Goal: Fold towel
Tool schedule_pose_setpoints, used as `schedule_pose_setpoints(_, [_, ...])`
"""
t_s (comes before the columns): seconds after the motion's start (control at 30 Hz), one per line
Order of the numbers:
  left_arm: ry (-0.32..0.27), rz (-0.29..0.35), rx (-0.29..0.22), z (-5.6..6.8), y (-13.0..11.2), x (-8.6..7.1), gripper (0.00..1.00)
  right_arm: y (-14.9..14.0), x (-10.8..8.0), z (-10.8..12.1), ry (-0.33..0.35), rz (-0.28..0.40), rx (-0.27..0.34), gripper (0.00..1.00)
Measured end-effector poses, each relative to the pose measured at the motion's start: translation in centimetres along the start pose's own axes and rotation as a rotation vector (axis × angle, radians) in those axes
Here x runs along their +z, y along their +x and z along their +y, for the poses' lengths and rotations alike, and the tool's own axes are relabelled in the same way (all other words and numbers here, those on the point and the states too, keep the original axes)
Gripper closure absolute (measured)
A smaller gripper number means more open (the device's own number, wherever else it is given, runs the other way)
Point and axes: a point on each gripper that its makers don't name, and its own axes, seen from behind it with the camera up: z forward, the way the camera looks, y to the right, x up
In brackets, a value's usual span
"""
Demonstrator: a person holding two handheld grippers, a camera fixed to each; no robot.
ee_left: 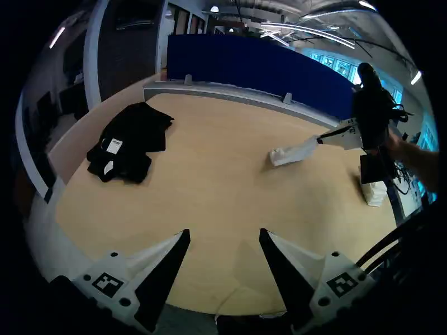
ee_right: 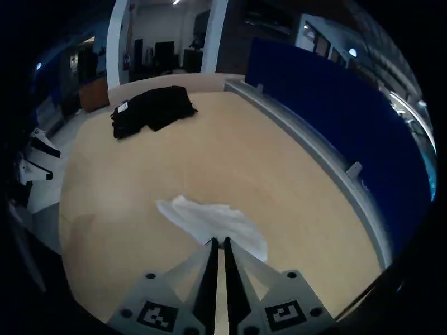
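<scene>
A small white towel (ee_right: pixel 209 220) lies crumpled on the light wooden table (ee_right: pixel 139 184), with one end pinched at my right gripper (ee_right: pixel 219 241), whose fingers are shut on the cloth's near edge. From the left gripper view the same towel (ee_left: pixel 291 153) trails on the table from the right gripper (ee_left: pixel 320 139), held by a person's hand (ee_left: pixel 410 156). My left gripper (ee_left: pixel 223 234) hovers open over the table's near edge with nothing between its fingers. It also appears at the far left of the right gripper view as the left gripper (ee_right: pixel 36 156).
A pile of black clothes (ee_left: pixel 131 142) with white tags lies at the table's far left corner, seen too as the black pile (ee_right: pixel 151 109). A blue partition (ee_left: pixel 257 67) runs along the back edge. Another white object (ee_left: pixel 373 192) sits near the right edge.
</scene>
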Motion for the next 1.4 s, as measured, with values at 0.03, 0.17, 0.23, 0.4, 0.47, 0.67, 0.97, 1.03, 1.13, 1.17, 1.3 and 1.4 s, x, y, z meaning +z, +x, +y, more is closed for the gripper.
schedule_pose_setpoints(0.03, [-0.001, 0.003, 0.002, 0.0, 0.1, 0.0, 0.08, 0.6, -0.4, 0.3, -0.006, 0.009, -0.005, 0.93])
schedule_pose_setpoints(0.17, [-0.008, 0.012, 0.007, 0.3, 0.6, 0.0, 0.08, 2.4, -1.5, 1.2, -0.028, 0.039, -0.017, 0.93])
schedule_pose_setpoints(0.23, [-0.012, 0.016, 0.01, 0.4, 0.8, 0.1, 0.08, 3.0, -2.0, 1.6, -0.036, 0.05, -0.018, 0.93])
schedule_pose_setpoints(0.4, [-0.022, 0.023, 0.02, 0.9, 1.2, 0.0, 0.08, 4.1, -2.9, 2.4, -0.055, 0.07, -0.017, 0.93])
schedule_pose_setpoints(0.47, [-0.026, 0.024, 0.025, 1.1, 1.3, -0.1, 0.08, 4.3, -3.2, 2.6, -0.06, 0.076, -0.017, 0.93])
schedule_pose_setpoints(0.67, [-0.034, 0.027, 0.03, 1.4, 1.5, -0.4, 0.08, 4.6, -3.9, 3.1, -0.074, 0.081, -0.022, 0.93])
schedule_pose_setpoints(0.97, [-0.047, 0.029, 0.041, 1.9, 2.0, -0.4, 0.08, 4.7, -5.6, 4.9, -0.107, 0.086, -0.022, 0.93])
schedule_pose_setpoints(1.03, [-0.052, 0.03, 0.044, 2.1, 2.2, -0.3, 0.08, 4.5, -6.1, 5.5, -0.116, 0.086, -0.02, 0.93])
schedule_pose_setpoints(1.13, [-0.06, 0.031, 0.049, 2.5, 2.5, -0.1, 0.08, 4.1, -7.0, 6.5, -0.131, 0.085, -0.016, 0.93])
schedule_pose_setpoints(1.17, [-0.063, 0.031, 0.052, 2.6, 2.5, -0.1, 0.08, 3.9, -7.3, 6.8, -0.136, 0.085, -0.015, 0.93])
schedule_pose_setpoints(1.3, [-0.07, 0.03, 0.066, 2.9, 2.8, 0.4, 0.08, 3.0, -8.7, 8.1, -0.157, 0.08, -0.007, 0.93])
schedule_pose_setpoints(1.4, [-0.073, 0.026, 0.08, 3.2, 2.8, 0.7, 0.08, 2.0, -9.8, 9.1, -0.172, 0.075, 0.004, 0.93])
